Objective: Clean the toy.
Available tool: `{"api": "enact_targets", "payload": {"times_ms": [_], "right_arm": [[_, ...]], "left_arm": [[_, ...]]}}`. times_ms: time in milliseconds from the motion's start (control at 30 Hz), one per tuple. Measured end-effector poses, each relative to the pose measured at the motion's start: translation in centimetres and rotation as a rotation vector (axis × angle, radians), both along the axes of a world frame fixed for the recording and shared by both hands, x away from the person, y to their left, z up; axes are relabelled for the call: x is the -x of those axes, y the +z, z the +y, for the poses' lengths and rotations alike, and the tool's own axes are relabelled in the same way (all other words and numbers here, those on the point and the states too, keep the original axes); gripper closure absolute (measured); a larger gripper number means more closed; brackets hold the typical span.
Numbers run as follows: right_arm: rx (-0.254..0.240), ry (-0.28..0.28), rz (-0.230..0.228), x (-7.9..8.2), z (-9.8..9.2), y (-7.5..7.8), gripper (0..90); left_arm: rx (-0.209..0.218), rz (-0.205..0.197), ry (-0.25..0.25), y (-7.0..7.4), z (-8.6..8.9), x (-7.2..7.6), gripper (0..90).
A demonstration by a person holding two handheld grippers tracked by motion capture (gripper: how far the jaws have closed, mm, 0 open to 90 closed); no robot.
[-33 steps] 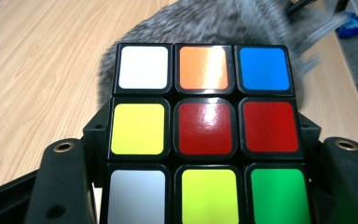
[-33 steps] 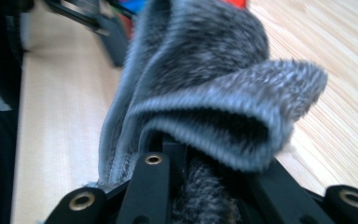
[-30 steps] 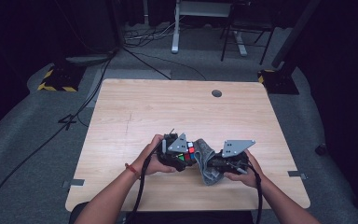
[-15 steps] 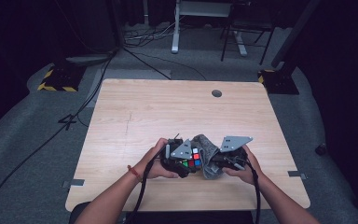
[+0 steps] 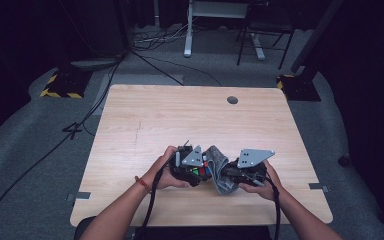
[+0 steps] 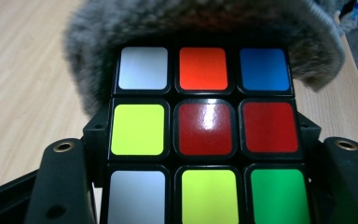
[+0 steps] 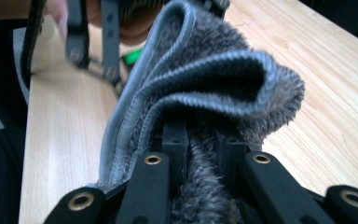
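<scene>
Near the worktop's [image 5: 145, 115] front edge, mid-width. My left gripper [image 5: 196, 167] is clamped on a Rubik's cube [image 6: 204, 135]; my right gripper [image 5: 232, 175] pinches a folded grey fleece cloth [image 7: 200, 93]. The cloth meets the cube's far side. Left gripper view gives tile colours; high view gives position on the worktop.

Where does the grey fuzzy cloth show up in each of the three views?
High view: grey cloth low centre, between the two grippers.
Left gripper view: across the top, behind the puzzle cube.
Right gripper view: centre, bunched between the jaws.
Shared landmark: the wooden table beneath.
</scene>
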State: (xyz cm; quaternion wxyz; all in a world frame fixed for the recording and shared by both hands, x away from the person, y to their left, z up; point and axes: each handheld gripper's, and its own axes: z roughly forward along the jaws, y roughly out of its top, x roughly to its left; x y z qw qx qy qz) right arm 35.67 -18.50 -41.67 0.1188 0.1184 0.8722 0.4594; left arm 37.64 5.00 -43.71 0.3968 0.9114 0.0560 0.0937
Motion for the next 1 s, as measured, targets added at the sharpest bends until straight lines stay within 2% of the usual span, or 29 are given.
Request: {"api": "enact_targets", "payload": {"times_ms": [100, 200, 300, 367, 400, 433, 533, 733, 800, 900, 933, 1000], "right_arm": [[-0.025, -0.024, 0.001, -0.3, -0.2, 0.0, 78.6], [-0.009, -0.050, -0.020, -0.7, -0.2, 0.0, 78.6], [0.022, -0.054, 0.015, -1.3, -0.2, -0.6, 78.5], [0.036, -0.049, 0.046, -1.6, -0.2, -1.1, 78.4], [0.061, -0.040, 0.068, -1.8, -0.2, -1.3, 78.3], [0.087, -0.039, 0.070, -1.7, -0.1, -1.7, 78.4], [0.093, -0.021, 0.076, -1.5, -0.2, -1.9, 78.4], [0.037, 0.023, 0.051, -0.8, -0.4, -1.1, 78.3], [0.020, 0.023, 0.039, -0.6, -0.4, -0.7, 78.3], [0.006, 0.029, -0.006, -0.2, -0.3, -0.1, 78.2], [-0.009, 0.029, -0.009, -0.1, -0.3, 0.1, 78.3], [-0.029, 0.028, -0.013, -0.1, -0.4, 0.2, 78.2]], "left_arm": [[-0.012, 0.004, -0.023, -0.3, -0.5, 0.2, 33.8], [-0.003, 0.005, -0.043, -0.1, -0.7, 0.6, 33.8], [0.020, 0.006, -0.054, 0.2, -0.5, 0.7, 33.7], [0.018, -0.005, -0.055, 0.3, -0.4, 0.7, 33.6], [0.029, -0.002, -0.049, 0.4, -0.3, 0.6, 33.6], [0.032, 0.003, -0.048, 0.5, -0.3, 0.6, 33.6], [0.046, -0.007, -0.034, 0.8, 0.0, 0.4, 33.7], [0.046, 0.006, -0.007, 0.5, 0.5, -0.3, 33.7], [0.031, 0.006, -0.007, 0.3, 0.3, -0.2, 33.7], [0.023, 0.010, -0.014, 0.1, 0.1, -0.2, 33.7], [0.029, 0.022, -0.010, 0.1, 0.0, -0.2, 33.7], [0.028, 0.019, -0.011, 0.0, -0.1, -0.1, 33.7]]}}
